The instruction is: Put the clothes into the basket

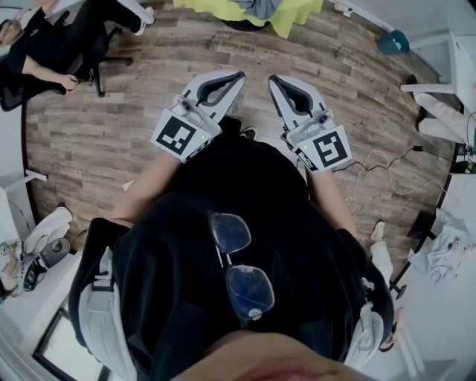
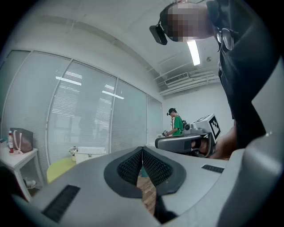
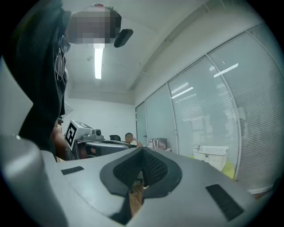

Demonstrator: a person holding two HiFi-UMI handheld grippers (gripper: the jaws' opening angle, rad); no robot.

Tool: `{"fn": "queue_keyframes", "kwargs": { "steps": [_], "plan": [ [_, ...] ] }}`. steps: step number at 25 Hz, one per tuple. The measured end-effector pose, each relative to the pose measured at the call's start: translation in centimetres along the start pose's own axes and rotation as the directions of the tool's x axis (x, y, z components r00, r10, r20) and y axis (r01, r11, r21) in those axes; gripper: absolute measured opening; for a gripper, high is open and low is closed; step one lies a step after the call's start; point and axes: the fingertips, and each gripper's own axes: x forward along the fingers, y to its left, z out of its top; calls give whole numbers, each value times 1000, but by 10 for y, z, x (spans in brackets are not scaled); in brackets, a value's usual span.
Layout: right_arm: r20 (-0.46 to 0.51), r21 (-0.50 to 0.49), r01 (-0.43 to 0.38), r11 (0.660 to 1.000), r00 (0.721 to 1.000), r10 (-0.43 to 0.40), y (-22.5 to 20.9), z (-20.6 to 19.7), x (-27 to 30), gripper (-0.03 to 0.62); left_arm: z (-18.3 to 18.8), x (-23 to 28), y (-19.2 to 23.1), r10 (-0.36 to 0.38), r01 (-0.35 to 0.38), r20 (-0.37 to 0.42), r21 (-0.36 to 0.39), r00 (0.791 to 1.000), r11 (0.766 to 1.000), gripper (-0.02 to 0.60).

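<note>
Both tongs level, side by side at the waist: left gripper (image 1: 238, 76) pinched shut on nothing, right gripper (image 1: 274, 79) the same, tips meeting. The white basket (image 2: 91, 154) stands well ahead by the glass wall (image 2: 84, 111), next to the yellow table (image 1: 297, 18). Grey clothes (image 1: 260, 6) lie on that table, straight beyond the tips. Only black-and-white square markers (image 1: 178, 136) on the cubes. Bare wooden floor (image 1: 111, 134) open ahead; chair (image 1: 100, 63) far left, cables (image 1: 379, 167) to the right

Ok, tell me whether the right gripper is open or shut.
Shut: on the right gripper the pads meet at the tips, nothing between them.
</note>
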Motion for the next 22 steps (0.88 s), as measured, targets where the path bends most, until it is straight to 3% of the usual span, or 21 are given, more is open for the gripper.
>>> {"fn": "queue_keyframes", "kwargs": {
  "steps": [5, 11, 15, 22],
  "plan": [
    [-7, -1, 6, 1000, 1000, -6, 7, -2, -5, 25, 0, -5, -2, 21, -21, 6, -6, 1000, 1000, 11],
    [-23, 38, -3, 999, 1000, 4, 7, -9, -2, 26, -8, -9, -4, 24, -24, -78, 0, 997, 1000, 11],
    [-39, 44, -9, 999, 999, 11, 7, -11, -1, 26, -5, -9, -3, 16, -16, -30, -8, 999, 1000, 11],
    [-56, 36, 17, 999, 998, -15, -6, -13, 8, 26, -5, -7, 11, 24, -22, -72, 29, 997, 999, 11]
  ]
}}
